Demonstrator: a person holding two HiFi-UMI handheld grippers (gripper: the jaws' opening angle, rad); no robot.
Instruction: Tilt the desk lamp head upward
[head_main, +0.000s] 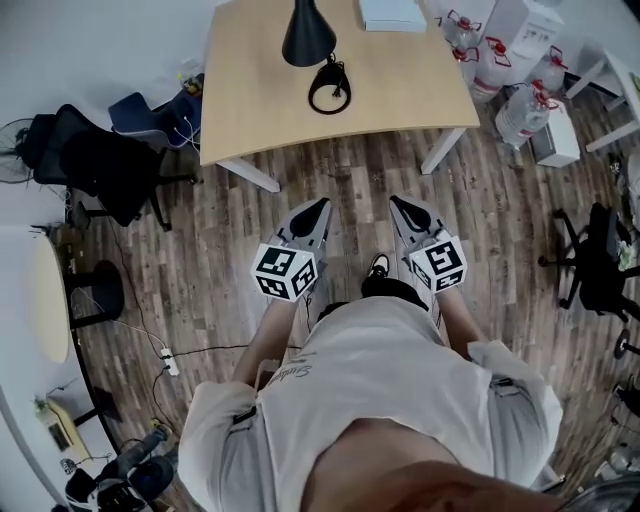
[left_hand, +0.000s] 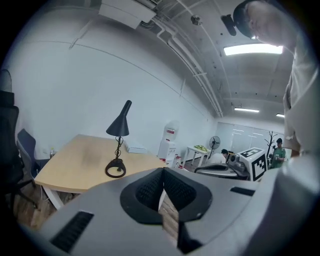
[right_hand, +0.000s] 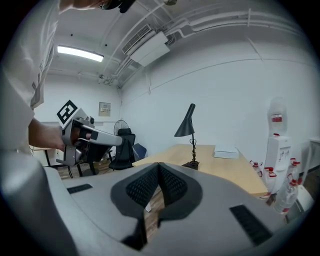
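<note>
A black desk lamp (head_main: 308, 35) stands on the wooden desk (head_main: 250, 90), its cone head pointing down over a ring base (head_main: 329, 97). The same lamp (left_hand: 119, 125) shows in the left gripper view and, as the lamp (right_hand: 186, 126), in the right gripper view. Both grippers hang over the floor well short of the desk. My left gripper (head_main: 319, 206) is shut with nothing in it, its jaws meeting at the tips (left_hand: 162, 172). My right gripper (head_main: 396, 203) is also shut and empty, tips (right_hand: 159, 166) together.
A white box (head_main: 392, 14) lies at the desk's far side. Water bottles (head_main: 524, 108) and a dispenser (head_main: 520, 25) stand right of the desk. Black office chairs stand at the left (head_main: 95, 160) and right (head_main: 598, 262). A round table (head_main: 48, 298) and a floor power strip (head_main: 170, 360) lie left.
</note>
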